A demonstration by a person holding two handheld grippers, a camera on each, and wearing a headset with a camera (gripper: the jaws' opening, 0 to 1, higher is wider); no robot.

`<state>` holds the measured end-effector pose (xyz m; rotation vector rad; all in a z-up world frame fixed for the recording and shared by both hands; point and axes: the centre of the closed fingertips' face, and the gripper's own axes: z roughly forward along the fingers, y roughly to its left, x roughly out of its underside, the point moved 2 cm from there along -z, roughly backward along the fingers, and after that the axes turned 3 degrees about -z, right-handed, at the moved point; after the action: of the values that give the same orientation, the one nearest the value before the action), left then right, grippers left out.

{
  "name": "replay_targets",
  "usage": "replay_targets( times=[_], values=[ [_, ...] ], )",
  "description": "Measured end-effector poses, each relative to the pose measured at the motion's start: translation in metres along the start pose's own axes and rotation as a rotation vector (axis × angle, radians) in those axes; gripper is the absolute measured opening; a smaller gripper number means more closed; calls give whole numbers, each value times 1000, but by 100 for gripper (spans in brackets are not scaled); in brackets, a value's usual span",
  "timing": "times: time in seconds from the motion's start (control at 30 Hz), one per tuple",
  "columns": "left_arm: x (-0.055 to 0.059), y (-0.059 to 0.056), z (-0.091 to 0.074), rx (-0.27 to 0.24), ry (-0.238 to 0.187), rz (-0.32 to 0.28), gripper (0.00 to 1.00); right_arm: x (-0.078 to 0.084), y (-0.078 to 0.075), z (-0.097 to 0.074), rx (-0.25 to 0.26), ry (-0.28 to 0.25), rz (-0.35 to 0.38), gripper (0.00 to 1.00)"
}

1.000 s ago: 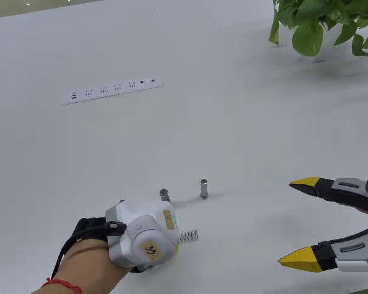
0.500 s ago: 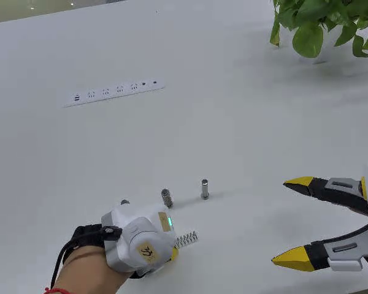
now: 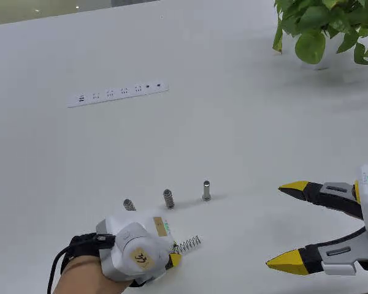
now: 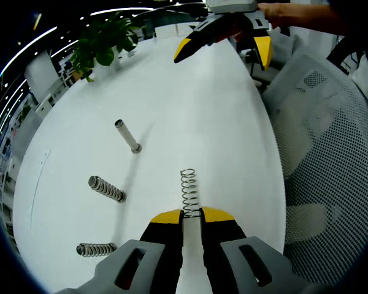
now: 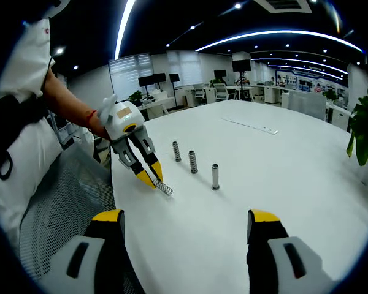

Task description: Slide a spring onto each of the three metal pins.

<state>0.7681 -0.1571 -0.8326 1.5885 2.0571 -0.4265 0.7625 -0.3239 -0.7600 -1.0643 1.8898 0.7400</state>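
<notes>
Your left gripper (image 4: 192,215) is closed on the end coil of a spring (image 4: 189,193). The rest of the spring projects free past the tips, low over the surface (image 3: 245,122). Your right gripper (image 3: 276,226) is spread wide and holds nothing. In the head view it sits at 3 o'clock from the left gripper, well apart.

The bare pin (image 3: 207,190) stands upright at 1 o'clock from the held spring. At its 9 o'clock stand two loaded pins (image 3: 168,198), each already wearing a spring. On that count, one pin remains to be fitted.

Likely faults from here:

- **Spring slips.** The grip is on a single turn of thin round wire. If the free end catches the pin top, the spring may pivot in the jaws or snap out.
- **Spring buckles.** It is a soft, open-coiled helix, so a side load will bend it rather than slide it. Line its bore up with the pin axis first.
- **Pin tips.** The pin is a slim, smooth metal cylinder. You cannot tell whether it is fixed, so a sideways push may topple it.
- **Neighbour struck.** The closest loaded pin is near, and the gripper body could sweep it.
- **Spring lost.** The surface is smooth, white and flat, so a dropped spring may roll.
</notes>
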Motion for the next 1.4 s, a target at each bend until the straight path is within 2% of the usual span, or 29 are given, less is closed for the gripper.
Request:
replay_targets(
  times=[0.23, 0.33, 0.43, 0.5, 0.57, 0.67, 0.7, 0.8, 0.87, 0.97, 1.03, 1.17, 1.23, 1.3, 1.4],
  values=[
    [-9, -3, -18, -22, -86, -51, 10, -15, 10, 5, -20, -22, 1, 81],
    [-16, -4, -29, -36, -136, -81, 10, -23, 13, 7, -28, -33, 4, 79],
    [-28, -4, -43, -53, -209, -120, 10, -32, 18, 9, -38, -47, 25, 76],
    [-32, -2, -49, -64, -247, -138, 10, -41, 22, 11, -44, -76, 38, 73],
    [-42, -4, -60, -75, -290, -153, 10, -51, 26, 15, -49, -109, 96, 71],
    [-55, -3, -74, -92, -352, -171, 10, -68, 29, 19, -52, -168, 131, 63],
    [-60, -3, -79, -97, -378, -185, 10, -74, 31, 21, -58, -182, 171, 61],
    [-70, -1, -90, -113, -426, -198, 10, -91, 34, 25, -59, -238, 198, 53],
    [-75, -1, -97, -121, -458, -210, 10, -103, 37, 28, -66, -275, 254, 49],
    [-82, -2, -106, -127, -503, -223, 10, -115, 39, 30, -72, -318, 294, 42],
    [-87, -3, -112, -131, -532, -228, 10, -119, 39, 32, -71, -323, 312, 39],
    [-92, -4, -119, -137, -566, -238, 10, -124, 41, 33, -73, -334, 333, 29],
    [-93, -4, -121, -140, -576, -239, 10, -129, 45, 33, -95, -350, 365, 28],
    [-95, -4, -124, -142, -595, -250, 10, -132, 49, 33, -96, -346, 356, 26],
    [-96, -5, -124, -145, -603, -252, 10, -136, 54, 33, -104, -351, 346, 20]
  ],
)
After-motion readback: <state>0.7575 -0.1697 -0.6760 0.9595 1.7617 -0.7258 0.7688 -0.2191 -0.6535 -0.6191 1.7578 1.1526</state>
